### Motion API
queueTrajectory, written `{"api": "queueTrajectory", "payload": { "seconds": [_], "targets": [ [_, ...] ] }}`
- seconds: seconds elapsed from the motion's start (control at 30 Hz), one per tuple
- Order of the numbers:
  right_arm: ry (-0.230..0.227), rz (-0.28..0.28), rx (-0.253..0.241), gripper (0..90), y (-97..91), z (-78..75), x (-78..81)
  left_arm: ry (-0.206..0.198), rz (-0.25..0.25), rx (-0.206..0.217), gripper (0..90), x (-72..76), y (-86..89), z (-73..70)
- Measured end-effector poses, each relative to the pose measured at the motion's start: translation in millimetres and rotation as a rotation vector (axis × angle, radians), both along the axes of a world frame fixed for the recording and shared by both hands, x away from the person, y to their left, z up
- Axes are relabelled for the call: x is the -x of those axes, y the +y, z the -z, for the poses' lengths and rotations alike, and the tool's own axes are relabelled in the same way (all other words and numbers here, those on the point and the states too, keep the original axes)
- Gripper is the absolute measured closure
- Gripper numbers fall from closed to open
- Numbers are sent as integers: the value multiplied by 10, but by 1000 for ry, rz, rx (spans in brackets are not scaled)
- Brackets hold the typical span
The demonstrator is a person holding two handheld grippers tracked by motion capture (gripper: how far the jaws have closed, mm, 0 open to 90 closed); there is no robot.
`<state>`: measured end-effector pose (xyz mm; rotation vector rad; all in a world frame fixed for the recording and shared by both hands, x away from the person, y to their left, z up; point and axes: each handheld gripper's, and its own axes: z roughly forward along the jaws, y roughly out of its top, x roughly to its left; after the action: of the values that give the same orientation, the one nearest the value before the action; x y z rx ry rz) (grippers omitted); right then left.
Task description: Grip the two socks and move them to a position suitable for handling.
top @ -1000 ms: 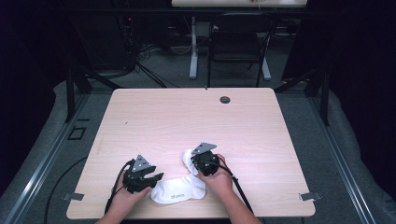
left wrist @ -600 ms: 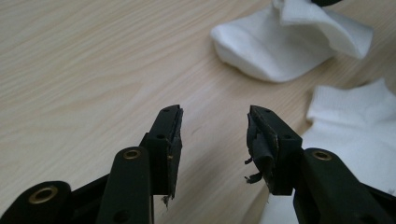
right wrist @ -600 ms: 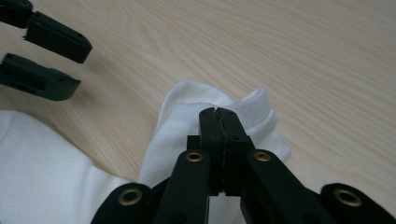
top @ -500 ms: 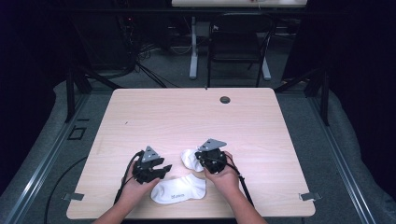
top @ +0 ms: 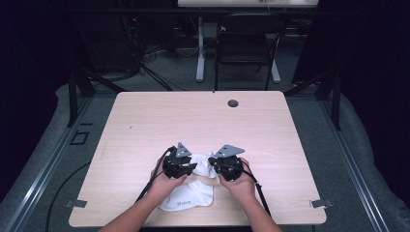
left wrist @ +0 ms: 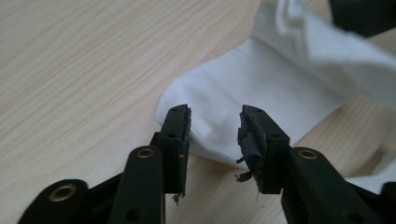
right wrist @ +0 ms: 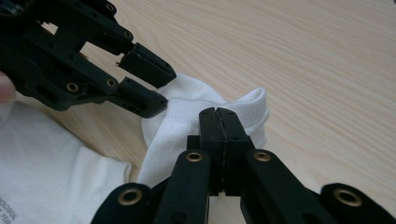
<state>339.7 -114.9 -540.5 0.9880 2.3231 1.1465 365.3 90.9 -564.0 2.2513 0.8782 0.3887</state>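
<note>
2 white socks lie at the table's [top: 145,121] near edge, and with the right gripper [right wrist: 219,114] pinching the upper sock's [left wrist: 261,88] fold, the left gripper [left wrist: 215,128], jaws just narrowing yet spread astride its rounded end, should bite squarely on cloth.

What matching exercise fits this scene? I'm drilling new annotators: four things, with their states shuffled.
1 left black two-jaw gripper
2 right black two-jaw gripper
3 flat white sock with grey print
4 small dark round table plug

A near the far edge
B jaws apart around bunched white sock
C by the near edge
D jaws shut on that sock

Pairs: 1-B, 2-D, 3-C, 4-A. The left gripper's jaws have just been closing.
</note>
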Motion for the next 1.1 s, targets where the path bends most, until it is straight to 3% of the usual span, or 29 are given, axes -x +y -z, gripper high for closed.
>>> {"api": "queueTrajectory", "payload": {
  "seconds": [0.07,0.23,0.37,0.4,0.43,0.5,0.6,0.7,0.73,0.8,0.83,0.9,1.1],
  "targets": [
    [-1,11,-3,900,-81,-8,6,28,2,-32,585,-28,-11,54],
    [10,27,-12,900,-192,15,6,41,-6,-20,592,-52,-8,78],
    [26,49,-29,890,-270,27,25,58,2,11,680,-59,-9,91],
    [31,48,-39,848,-264,31,23,58,7,11,717,-53,-19,90],
    [47,28,-37,778,-189,43,24,54,16,5,772,-40,-33,88],
    [48,17,-39,750,-152,50,26,50,19,-1,794,-34,-38,87],
    [68,-2,-34,615,75,111,8,63,15,13,815,-35,-39,88],
    [72,3,5,584,150,146,-9,62,13,11,824,-32,-42,87],
    [94,2,47,632,219,208,-44,58,12,7,829,-26,-45,87],
    [101,13,78,747,243,250,-56,55,9,5,834,-21,-44,84],
    [101,13,78,747,243,250,-56,55,9,5,836,-21,-44,84],
    [94,16,78,900,208,248,-39,48,-8,-3,839,-23,-16,71],
    [71,23,43,900,82,173,-14,58,-47,21,844,-46,78,48]
  ]
}}
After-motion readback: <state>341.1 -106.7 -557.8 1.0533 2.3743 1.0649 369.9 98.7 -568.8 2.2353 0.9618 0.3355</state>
